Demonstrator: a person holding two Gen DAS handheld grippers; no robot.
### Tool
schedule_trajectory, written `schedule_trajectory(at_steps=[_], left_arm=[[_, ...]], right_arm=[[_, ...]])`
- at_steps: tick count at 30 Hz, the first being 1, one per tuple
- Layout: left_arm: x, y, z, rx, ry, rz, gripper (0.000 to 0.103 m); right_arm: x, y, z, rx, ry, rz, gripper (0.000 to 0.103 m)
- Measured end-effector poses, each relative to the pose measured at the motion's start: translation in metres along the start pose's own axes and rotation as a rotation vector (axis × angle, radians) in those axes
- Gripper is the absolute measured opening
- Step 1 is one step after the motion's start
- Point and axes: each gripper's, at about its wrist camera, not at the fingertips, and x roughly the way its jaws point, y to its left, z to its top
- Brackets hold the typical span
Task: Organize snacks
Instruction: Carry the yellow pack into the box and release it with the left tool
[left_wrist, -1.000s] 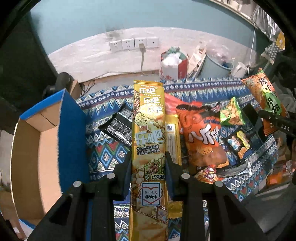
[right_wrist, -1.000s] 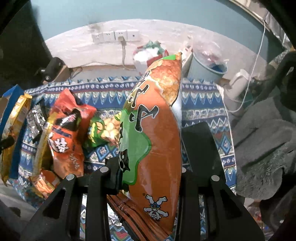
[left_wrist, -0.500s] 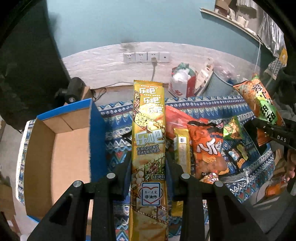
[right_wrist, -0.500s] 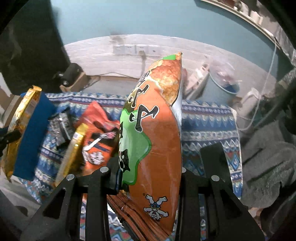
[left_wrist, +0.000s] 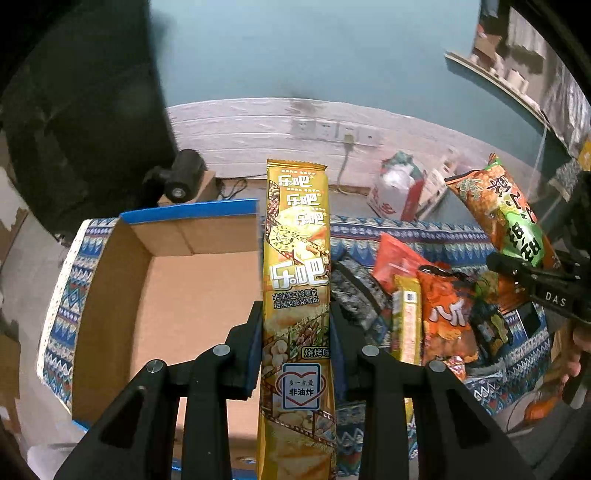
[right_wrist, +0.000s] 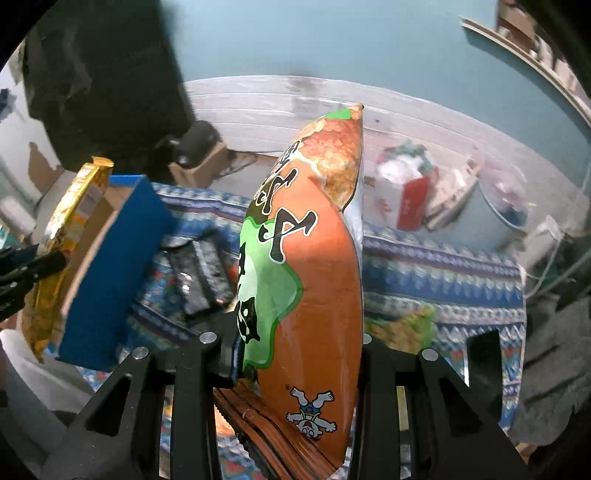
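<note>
My left gripper (left_wrist: 295, 325) is shut on a long yellow snack packet (left_wrist: 297, 258), held upright at the right edge of an open cardboard box (left_wrist: 177, 295) with blue outer walls. My right gripper (right_wrist: 299, 332) is shut on an orange and green chip bag (right_wrist: 314, 258), held above the patterned cloth. The right gripper and its bag also show in the left wrist view (left_wrist: 509, 218) at the far right. The yellow packet (right_wrist: 70, 229) and the box (right_wrist: 110, 266) show at the left in the right wrist view.
Several snack bags lie on the blue patterned cloth (left_wrist: 424, 232): an orange bag (left_wrist: 447, 317), a thin yellow packet (left_wrist: 406, 317), a dark packet (left_wrist: 354, 291). A red and white bag (left_wrist: 399, 192) and wall sockets (left_wrist: 332, 129) are behind. A grey bin (right_wrist: 495, 214) stands at the back right.
Both grippers have moved left with their packets still held. The cardboard box's inside has come into fuller view under the left gripper, and the snack pile has shifted right.
</note>
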Motion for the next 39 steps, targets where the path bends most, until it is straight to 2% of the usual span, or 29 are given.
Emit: schedule_trajectory(at_steps=[18,23,29,32,36,38,39], left_arm=[[0.006,0.106,-0.015,-0.197,0.014,0.106,0.032],[0.020,0.133,-0.025,-0.254,0.044,0.129,0.032],[0.036,0.153,-0.037,-0.303,0.094,0.150,0.032],[0.044,0.161,-0.041,-0.338,0.114,0.124,0.032],[0.046,0.163,-0.043,-0.356,0.136,0.131,0.032],[0.043,0.164,-0.044,-0.359,0.137,0.132,0.036],[0.041,0.164,-0.044,-0.362,0.136,0.138,0.043]], right_arm=[[0.033,0.120,0.050,-0.158,0.008,0.149,0.032],[0.045,0.156,0.057,-0.194,0.025,0.192,0.032],[0.063,0.193,0.060,-0.214,0.069,0.246,0.032],[0.071,0.209,0.059,-0.227,0.091,0.262,0.032],[0.081,0.228,0.055,-0.255,0.120,0.276,0.032],[0.085,0.236,0.053,-0.265,0.134,0.282,0.032],[0.087,0.239,0.052,-0.269,0.139,0.285,0.032]])
